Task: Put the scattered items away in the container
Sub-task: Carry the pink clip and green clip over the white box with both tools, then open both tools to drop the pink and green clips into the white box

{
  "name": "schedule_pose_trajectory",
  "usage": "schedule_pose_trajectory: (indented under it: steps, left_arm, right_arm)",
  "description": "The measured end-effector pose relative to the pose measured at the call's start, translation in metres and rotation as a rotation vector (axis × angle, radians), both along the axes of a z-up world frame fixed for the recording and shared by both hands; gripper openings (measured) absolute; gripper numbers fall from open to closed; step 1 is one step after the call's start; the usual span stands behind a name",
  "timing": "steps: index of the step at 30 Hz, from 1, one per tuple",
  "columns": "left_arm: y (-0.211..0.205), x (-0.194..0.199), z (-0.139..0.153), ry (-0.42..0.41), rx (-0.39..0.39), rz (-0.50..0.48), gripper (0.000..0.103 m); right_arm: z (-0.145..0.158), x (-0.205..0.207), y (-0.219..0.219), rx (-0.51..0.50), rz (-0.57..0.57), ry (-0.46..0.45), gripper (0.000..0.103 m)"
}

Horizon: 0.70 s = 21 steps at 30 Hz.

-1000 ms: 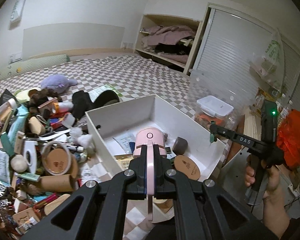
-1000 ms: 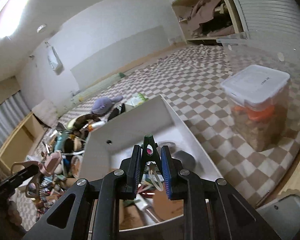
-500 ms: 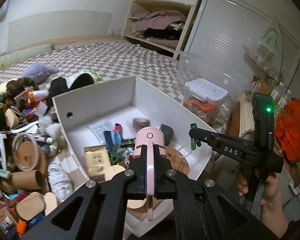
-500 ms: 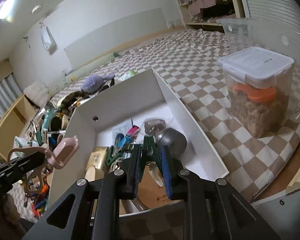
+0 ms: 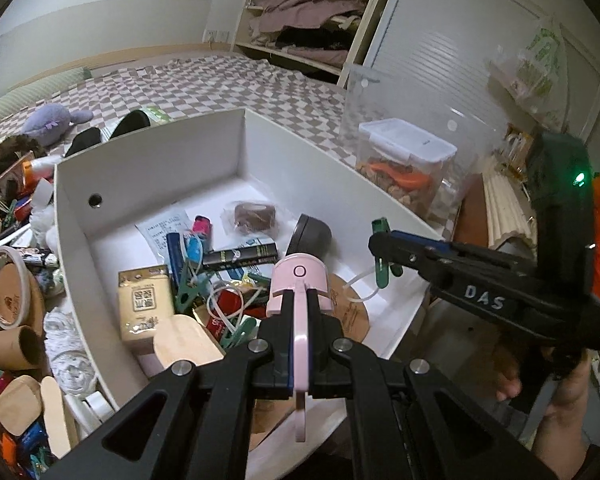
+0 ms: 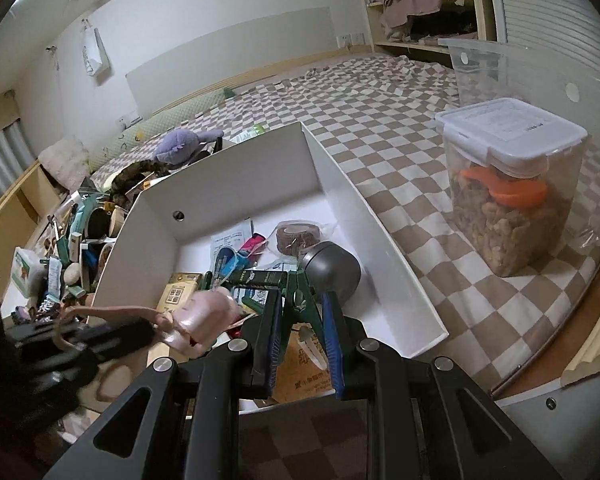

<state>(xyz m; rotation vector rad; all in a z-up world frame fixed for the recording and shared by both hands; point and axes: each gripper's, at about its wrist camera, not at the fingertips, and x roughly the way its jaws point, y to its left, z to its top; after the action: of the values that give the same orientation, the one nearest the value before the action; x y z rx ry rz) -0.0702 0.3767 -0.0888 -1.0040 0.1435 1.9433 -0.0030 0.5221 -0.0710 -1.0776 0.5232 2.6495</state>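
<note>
White box [image 5: 148, 168] with white walls; pale pink gadget [image 5: 298, 280] with pink strap; dark green clip [image 6: 300, 300]; grey round tin [image 5: 312, 234]; black carton [image 5: 240, 256] with gold lettering; brown-and-cream chequered cover [image 6: 380, 120]; purple plush toy [image 5: 52, 118]; clear tub [image 6: 512, 184] with white lid, orange scoop inside; black grippers, blue pads [image 6: 332, 340].

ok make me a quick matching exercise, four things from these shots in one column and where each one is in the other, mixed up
Things:
1. pink device
2. green clip
3. grey round tin
4. purple plush toy

Places:
A. lying on the checked cover beyond the white box
B. resting inside the white box
C. in the left gripper
D. in the right gripper

Pairs: 1-C, 2-D, 3-B, 4-A
</note>
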Motion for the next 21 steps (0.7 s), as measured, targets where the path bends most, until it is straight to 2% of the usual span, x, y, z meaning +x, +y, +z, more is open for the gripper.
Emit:
schedule_pose_trajectory:
  steps: [7,13,21]
  left_arm:
    - [0.01,-0.006,-0.014,-0.03,-0.043,0.008,0.004]
    - [0.011,-0.01,-0.02,-0.05,-0.059,0.006,0.004]
    - [0.015,-0.011,-0.026,-0.061,-0.088,0.007,0.004]
  right_arm:
    - [0.001,-0.008,-0.003,0.01,0.024,-0.024,0.021]
    - [-0.007,-0.022,-0.009,0.061,0.06,-0.128,0.021]
    - [-0.008,-0.027,-0.014,0.105,0.091,-0.188,0.021]
